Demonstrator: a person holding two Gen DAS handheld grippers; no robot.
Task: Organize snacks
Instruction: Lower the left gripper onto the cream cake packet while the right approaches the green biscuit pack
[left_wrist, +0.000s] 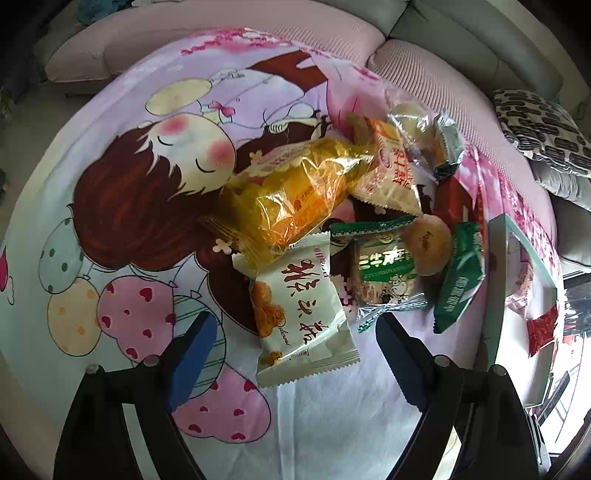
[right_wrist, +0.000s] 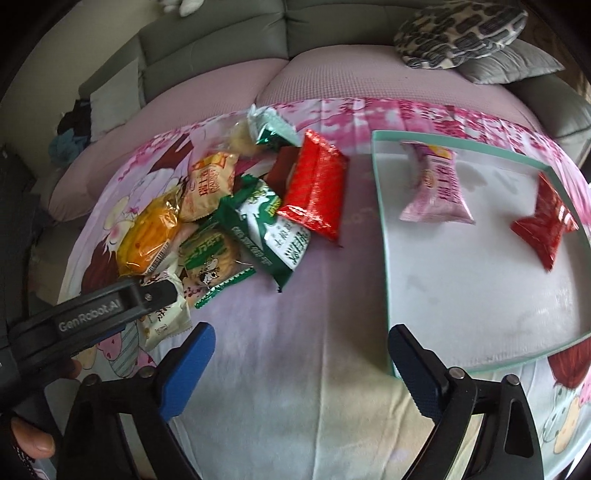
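Note:
A heap of wrapped snacks lies on a cartoon-print cloth (left_wrist: 122, 280). My left gripper (left_wrist: 293, 321) points down at the heap and is open. A white packet (left_wrist: 303, 325) lies between its fingers, untouched on both sides. Beyond it are a yellow packet (left_wrist: 291, 195), a clear green-edged biscuit packet (left_wrist: 384, 273) and a dark green packet (left_wrist: 458, 280). My right gripper (right_wrist: 301, 330) is open over bare cloth, between the heap and a shallow glass-edged tray (right_wrist: 480, 295). The tray holds a pink packet (right_wrist: 437, 188) and a red packet (right_wrist: 546, 221). A larger red packet (right_wrist: 316, 184) rests at the heap's right edge.
A grey sofa with pink seat cushions (right_wrist: 332, 74) runs behind the cloth. A leopard-print pillow (right_wrist: 458, 33) sits at the back right. One finger of the left gripper (right_wrist: 155, 293), held by a person's hand (right_wrist: 33, 439), crosses the right wrist view's left side.

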